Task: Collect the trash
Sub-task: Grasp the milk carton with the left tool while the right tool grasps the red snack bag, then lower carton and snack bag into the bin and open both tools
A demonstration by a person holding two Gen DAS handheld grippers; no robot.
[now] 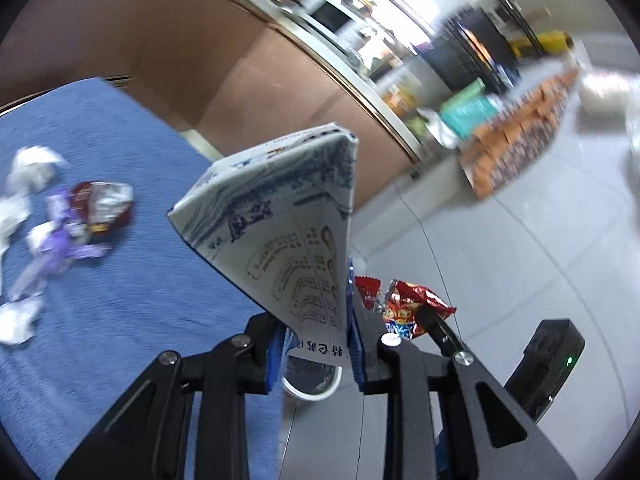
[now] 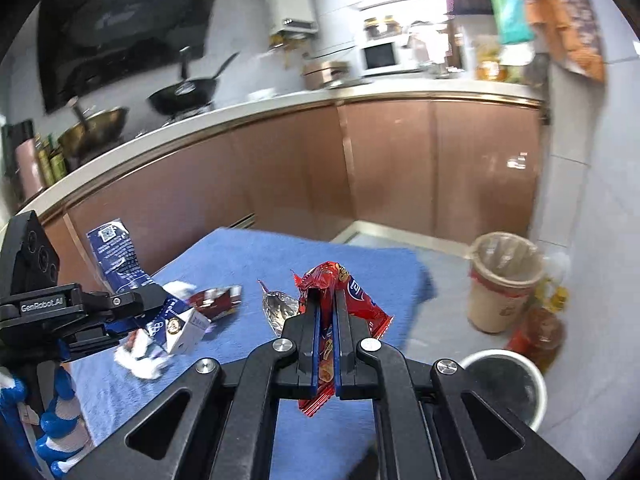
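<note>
My left gripper is shut on a flattened blue-and-white carton, held up off the blue cloth; the carton also shows in the right wrist view. My right gripper is shut on a red snack wrapper, which also shows in the left wrist view. On the cloth lie white crumpled tissues, a purple wrapper and a dark red wrapper. A white-rimmed bin stands on the floor at lower right, below my right gripper.
A lined beige trash can and an oil bottle stand on the floor by the wall. Brown kitchen cabinets run behind the cloth-covered table. A silver foil wrapper lies on the cloth.
</note>
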